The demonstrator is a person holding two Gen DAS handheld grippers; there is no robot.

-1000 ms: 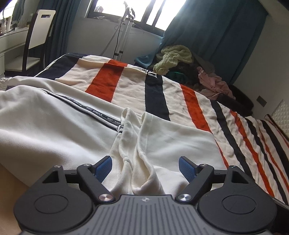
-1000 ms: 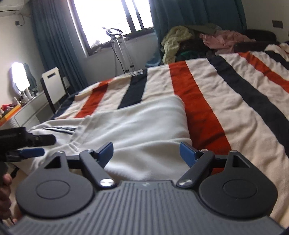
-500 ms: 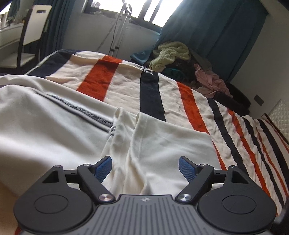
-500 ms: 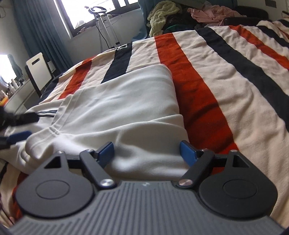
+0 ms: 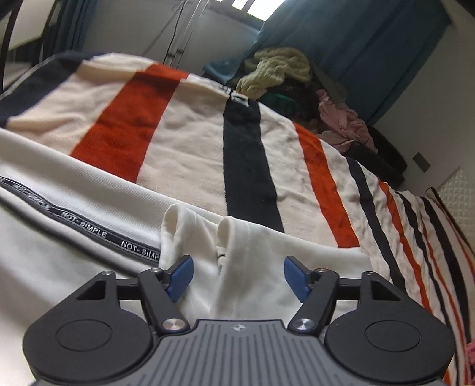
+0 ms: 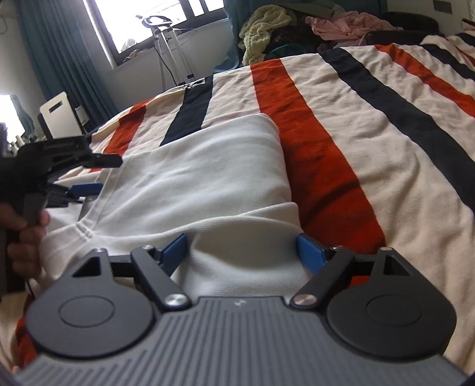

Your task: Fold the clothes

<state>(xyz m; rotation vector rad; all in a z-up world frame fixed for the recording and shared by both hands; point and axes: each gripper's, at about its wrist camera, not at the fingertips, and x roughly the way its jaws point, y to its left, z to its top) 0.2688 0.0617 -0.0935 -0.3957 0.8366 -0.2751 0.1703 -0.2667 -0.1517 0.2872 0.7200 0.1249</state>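
Cream ribbed-knit garment (image 6: 207,184), most likely trousers given the black "NOT-SIMPLE" side tape (image 5: 89,228), lies spread on the striped bedspread (image 6: 371,124), with its near hems at the bed's front edge. It looks soft and limp, of light to middling weight, and not slippery: the knit should bunch and sag from any single hold, so it wants two holds taken together. I judge the stitched hems the best places to take it, since the doubled cloth there is thicker and less stretchy than the open panel.

In the left wrist view two cuff-like hem ends (image 5: 207,234) stand up just ahead of the left gripper (image 5: 237,276), whose blue pads (image 5: 181,276) are spread wide apart, released, with cloth between them but nothing pinched. The right gripper (image 6: 243,252) is likewise released, its pads either side of a rounded fold of the hem, touching or nearly touching the cloth. Seen from the right wrist, the left gripper (image 6: 86,175) hovers over the garment's far left edge, held in the person's hand (image 6: 26,237).

At the head of the bed sits a heap of unfolded clothes (image 6: 297,26), with dark curtains (image 5: 371,53) behind.
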